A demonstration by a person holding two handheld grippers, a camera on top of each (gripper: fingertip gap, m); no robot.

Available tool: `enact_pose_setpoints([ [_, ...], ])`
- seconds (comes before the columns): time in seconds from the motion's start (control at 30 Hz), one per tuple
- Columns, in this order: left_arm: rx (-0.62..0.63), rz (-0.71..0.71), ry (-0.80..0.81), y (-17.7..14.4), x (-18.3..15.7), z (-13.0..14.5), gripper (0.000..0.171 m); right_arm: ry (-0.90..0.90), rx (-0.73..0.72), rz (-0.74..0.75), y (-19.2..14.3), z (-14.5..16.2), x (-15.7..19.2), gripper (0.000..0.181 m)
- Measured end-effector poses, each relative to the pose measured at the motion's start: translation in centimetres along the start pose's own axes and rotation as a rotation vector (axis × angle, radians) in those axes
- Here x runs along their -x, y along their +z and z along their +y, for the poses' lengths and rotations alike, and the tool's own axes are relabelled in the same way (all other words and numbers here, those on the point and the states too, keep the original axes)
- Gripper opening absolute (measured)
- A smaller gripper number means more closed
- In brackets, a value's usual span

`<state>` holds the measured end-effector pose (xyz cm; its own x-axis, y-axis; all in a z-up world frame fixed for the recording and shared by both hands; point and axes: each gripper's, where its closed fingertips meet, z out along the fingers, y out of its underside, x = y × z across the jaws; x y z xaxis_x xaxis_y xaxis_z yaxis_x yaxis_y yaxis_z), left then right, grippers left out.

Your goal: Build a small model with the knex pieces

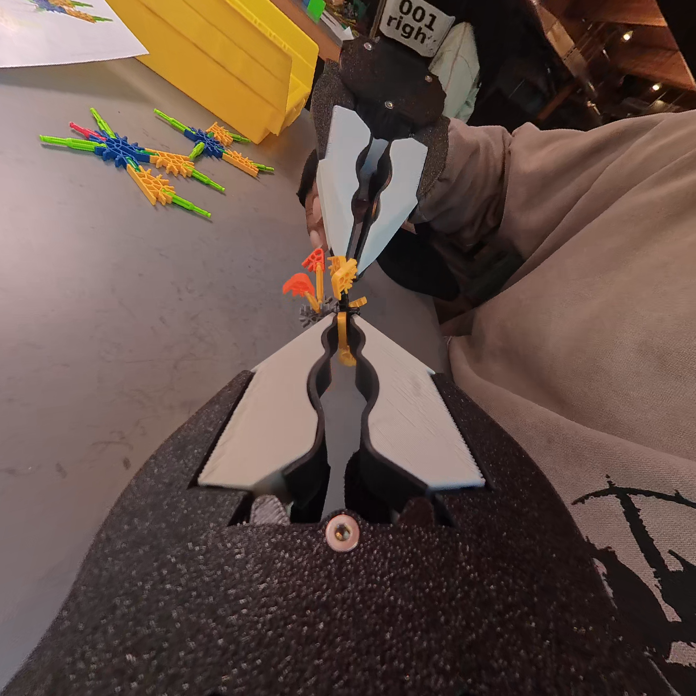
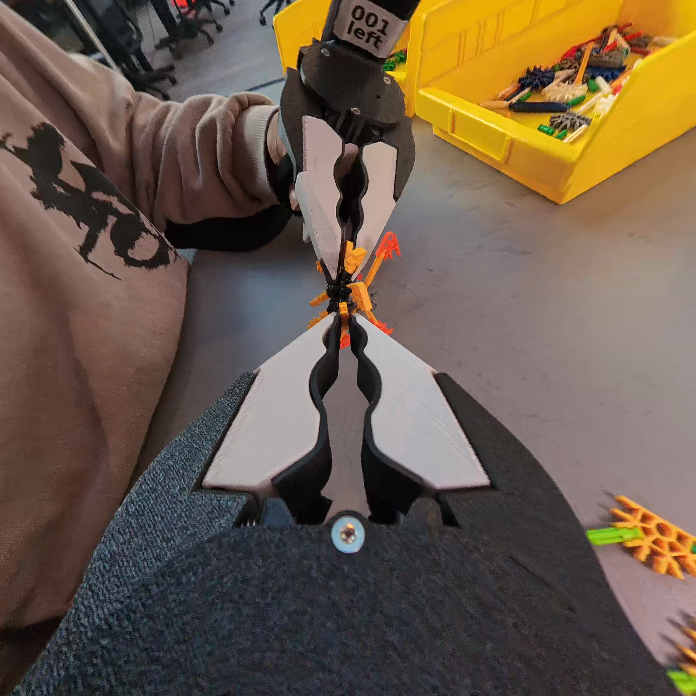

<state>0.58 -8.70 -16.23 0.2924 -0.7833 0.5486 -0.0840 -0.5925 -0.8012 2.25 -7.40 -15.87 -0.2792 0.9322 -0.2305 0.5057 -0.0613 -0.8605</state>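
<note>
The small orange, yellow and black plastic rod-and-connector assembly (image 1: 331, 290) is partly hidden where the white fingers (image 1: 286, 406) of the near gripper close over its yellow rod, and its black hub is too small to make out. In the right wrist view, a yellow and green connector piece (image 2: 655, 542) is cut off by the right edge, and the jumble inside the yellow plastic bin (image 2: 501, 147) is too small to sort. A white printed sheet (image 1: 67, 41) runs off the left wrist view's top corner.

Glossy plastic yellow bin (image 2: 527, 158); matt grey table (image 1: 113, 301); grainy black, ridged white tool (image 1: 344, 320).
</note>
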Motion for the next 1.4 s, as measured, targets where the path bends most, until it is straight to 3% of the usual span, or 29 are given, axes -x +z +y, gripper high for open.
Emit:
enact_pose_setpoints([
  [0.17,-0.002,0.013,-0.016,0.0,0.0,0.0,0.004,0.135,-0.053,-0.058,0.1,0.2,0.2,0.001],
  [0.27,-0.013,0.027,-0.053,0.0,0.1,0.0,0.003,0.117,-0.058,-0.052,0.1,0.2,0.1,0.001],
  [0.6,-0.134,0.182,-0.323,-0.6,0.0,-1.3,0.003,-0.317,-0.063,0.119,-0.3,-1.0,0.0,0.001],
  [0.8,-0.167,0.209,-0.339,-0.8,-0.3,-1.8,0.003,-0.362,-0.081,0.14,-0.5,-1.7,0.1,0.001],
  [0.93,-0.171,0.214,-0.329,-0.9,-0.4,-1.9,0.003,-0.336,-0.089,0.125,-0.5,-1.8,0.3,0.002],
  [1.03,-0.183,0.214,-0.326,-1.3,-0.4,-2.2,0.003,-0.283,-0.124,0.068,-1.3,-2.5,0.8,0.018],
  [1.1,-0.174,0.217,-0.316,-1.4,-0.5,-2.1,0.003,-0.209,-0.157,0.032,-2.3,-3.2,0.8,0.018],
  [1.4,-0.049,0.161,-0.219,0.5,-0.9,-0.1,0.003,0.1,0.01,-0.109,-0.8,-0.4,0.4,0.014],
])
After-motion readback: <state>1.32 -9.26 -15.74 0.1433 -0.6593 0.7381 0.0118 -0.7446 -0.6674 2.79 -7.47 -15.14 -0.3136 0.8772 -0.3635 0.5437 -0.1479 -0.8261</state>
